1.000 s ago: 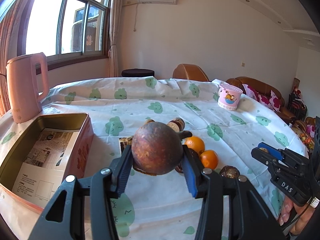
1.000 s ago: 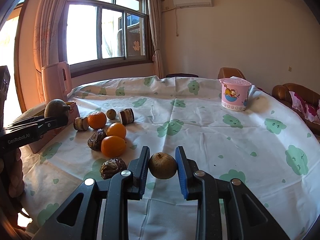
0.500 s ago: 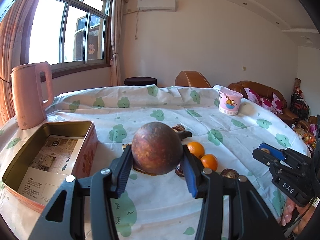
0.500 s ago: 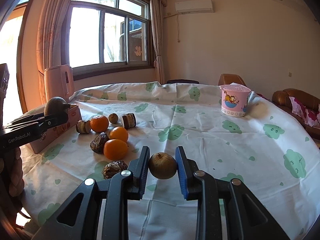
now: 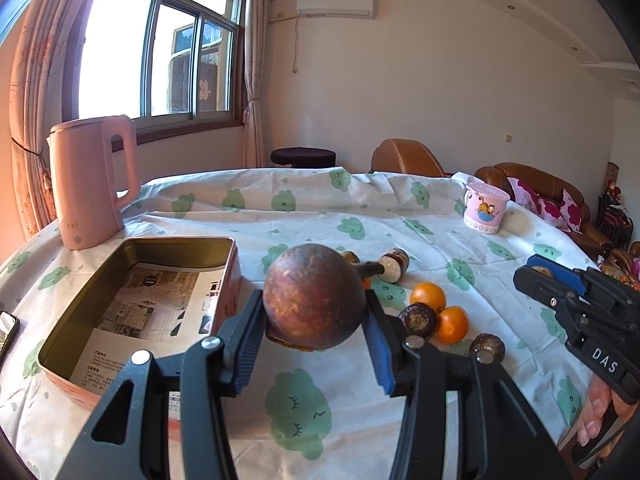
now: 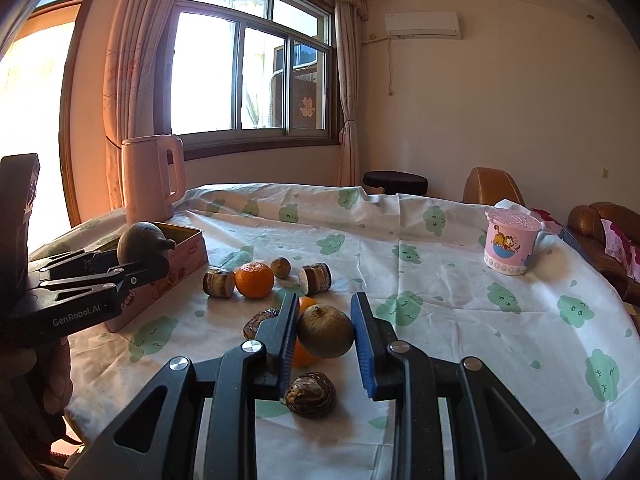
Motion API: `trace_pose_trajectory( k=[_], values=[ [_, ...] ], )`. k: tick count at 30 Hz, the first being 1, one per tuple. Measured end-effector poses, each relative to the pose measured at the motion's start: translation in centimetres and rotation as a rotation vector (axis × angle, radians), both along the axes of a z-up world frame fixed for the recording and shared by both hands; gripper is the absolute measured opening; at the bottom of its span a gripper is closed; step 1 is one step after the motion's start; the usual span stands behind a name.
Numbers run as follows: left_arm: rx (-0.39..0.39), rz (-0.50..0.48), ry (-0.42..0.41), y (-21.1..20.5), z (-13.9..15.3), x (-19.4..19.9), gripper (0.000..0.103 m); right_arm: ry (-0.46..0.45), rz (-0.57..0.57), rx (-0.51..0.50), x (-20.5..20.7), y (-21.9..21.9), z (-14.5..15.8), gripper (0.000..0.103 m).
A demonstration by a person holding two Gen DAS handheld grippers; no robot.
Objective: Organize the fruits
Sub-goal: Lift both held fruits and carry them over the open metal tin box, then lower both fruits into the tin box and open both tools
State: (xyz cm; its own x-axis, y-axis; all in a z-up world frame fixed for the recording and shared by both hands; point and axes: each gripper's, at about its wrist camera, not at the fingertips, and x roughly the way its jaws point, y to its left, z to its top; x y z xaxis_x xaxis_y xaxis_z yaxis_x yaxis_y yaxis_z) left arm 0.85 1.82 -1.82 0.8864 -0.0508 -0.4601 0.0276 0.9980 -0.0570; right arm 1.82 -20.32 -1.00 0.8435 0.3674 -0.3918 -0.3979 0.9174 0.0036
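A: Fruits? Left gripper (image 5: 316,330) pinches one big brown fruit (image 5: 314,295) beside the tin box (image 5: 100,292); right gripper (image 6: 325,334) pinches one small brown fruit (image 6: 325,337).

B: On the table (image 6: 460,300): three oranges (image 6: 254,280), others mid-table; kettle (image 5: 90,180) at the left edge.

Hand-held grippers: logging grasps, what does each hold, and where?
Left hand-held gripper: large brown fruit, by its sides. Right hand-held gripper: small brown fruit, likewise.

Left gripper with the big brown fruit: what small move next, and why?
Probably carry it left over the tin and open. The left gripper is shut on the fruit, held above the cloth just right of the tin, which holds only paper.
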Motion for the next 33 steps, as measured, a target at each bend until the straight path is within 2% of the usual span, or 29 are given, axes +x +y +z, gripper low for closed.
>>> trace_pose_trajectory(
  k=[5,15,24,33],
  values=[
    [0.003,0.048,0.029,2.2,0.0,0.2,0.049,-0.007,0.068,-0.016,0.8,3.1,1.4,0.028],
    [0.037,0.128,0.03,6.8,1.2,0.6,0.049,-0.026,0.176,-0.063,2.5,9.5,3.7,0.028],
    [0.084,0.188,0.061,9.9,1.1,1.9,0.049,-0.02,0.237,-0.108,4.6,13.8,4.0,0.029],
    [0.129,0.208,0.104,11.4,0.4,3.0,0.049,-0.014,0.281,-0.145,6.3,17.2,3.6,0.028]
  ],
)
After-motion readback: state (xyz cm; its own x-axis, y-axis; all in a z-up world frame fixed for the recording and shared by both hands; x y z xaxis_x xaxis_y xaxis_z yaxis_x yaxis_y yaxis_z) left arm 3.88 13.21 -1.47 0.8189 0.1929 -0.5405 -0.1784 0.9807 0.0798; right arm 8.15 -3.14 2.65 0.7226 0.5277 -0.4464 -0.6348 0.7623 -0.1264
